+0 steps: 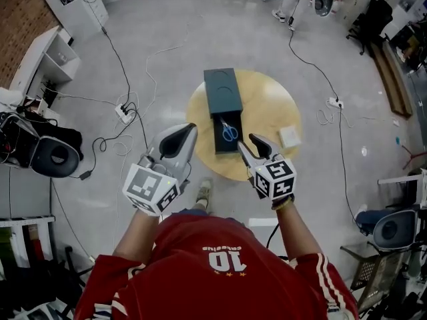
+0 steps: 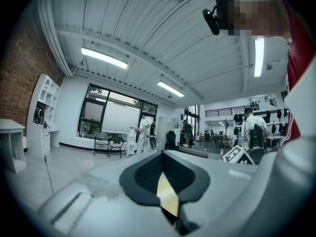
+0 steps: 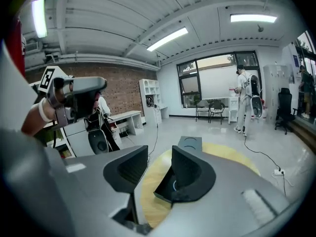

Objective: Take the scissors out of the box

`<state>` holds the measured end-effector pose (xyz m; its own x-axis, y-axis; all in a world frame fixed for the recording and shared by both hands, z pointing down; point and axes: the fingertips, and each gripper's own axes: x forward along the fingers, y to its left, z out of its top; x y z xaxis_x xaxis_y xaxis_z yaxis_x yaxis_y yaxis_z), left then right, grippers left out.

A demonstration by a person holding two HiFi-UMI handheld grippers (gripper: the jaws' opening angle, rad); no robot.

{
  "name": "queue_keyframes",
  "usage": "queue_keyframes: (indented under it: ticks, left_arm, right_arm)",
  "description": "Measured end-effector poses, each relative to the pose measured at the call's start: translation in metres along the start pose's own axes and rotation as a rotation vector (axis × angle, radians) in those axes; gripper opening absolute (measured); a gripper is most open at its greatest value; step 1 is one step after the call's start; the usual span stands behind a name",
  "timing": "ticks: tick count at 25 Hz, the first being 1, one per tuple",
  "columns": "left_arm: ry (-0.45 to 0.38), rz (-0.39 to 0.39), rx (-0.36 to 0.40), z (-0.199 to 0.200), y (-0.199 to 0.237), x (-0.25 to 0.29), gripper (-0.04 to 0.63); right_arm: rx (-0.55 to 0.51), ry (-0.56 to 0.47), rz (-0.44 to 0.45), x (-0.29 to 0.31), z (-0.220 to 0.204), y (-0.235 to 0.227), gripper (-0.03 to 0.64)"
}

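On the round wooden table lies a dark teal box with its inner tray slid out toward me. Blue-handled scissors rest in that tray. My right gripper hovers just right of the tray's near end, open with nothing between its fingers. In the right gripper view the box and tray corner show between the spread jaws of the right gripper, with a glimpse of blue handle. My left gripper is held off the table's left edge, shut and empty.
A small white square object lies on the table's right side. Cables and a power strip run across the floor to the left. A white shelf unit and a black speaker stand far left. A person stands in the background.
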<state>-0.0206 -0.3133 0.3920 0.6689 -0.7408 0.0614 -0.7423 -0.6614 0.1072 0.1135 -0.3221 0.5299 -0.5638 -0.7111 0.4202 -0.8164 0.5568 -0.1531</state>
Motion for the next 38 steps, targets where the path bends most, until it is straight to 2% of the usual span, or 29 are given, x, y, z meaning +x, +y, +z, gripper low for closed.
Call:
queue_keyframes:
  ticks: [6,13,21,29,38]
  left_arm:
    - [0.028,-0.027,-0.028,-0.014,0.021,0.021,0.003]
    - [0.060,-0.109,-0.031,-0.023,0.037,0.052,0.003]
    - [0.090,-0.136,-0.047,-0.038,0.062,0.076,0.003]
    - [0.113,-0.132,-0.069,-0.048,0.080,0.088,0.003]
    - [0.121,-0.119,-0.094,-0.055,0.097,0.093,0.003]
  right_arm:
    - [0.000,0.109,-0.002,0.046,-0.037,-0.015,0.140]
    - [0.009,0.228,-0.017,0.100,-0.080,-0.036,0.138]
    - [0.018,0.396,-0.035,0.143,-0.140,-0.065,0.133]
    - [0.032,0.562,-0.036,0.179,-0.183,-0.079,0.134]
    - [0.028,0.722,-0.131,0.197,-0.211,-0.098,0.129]
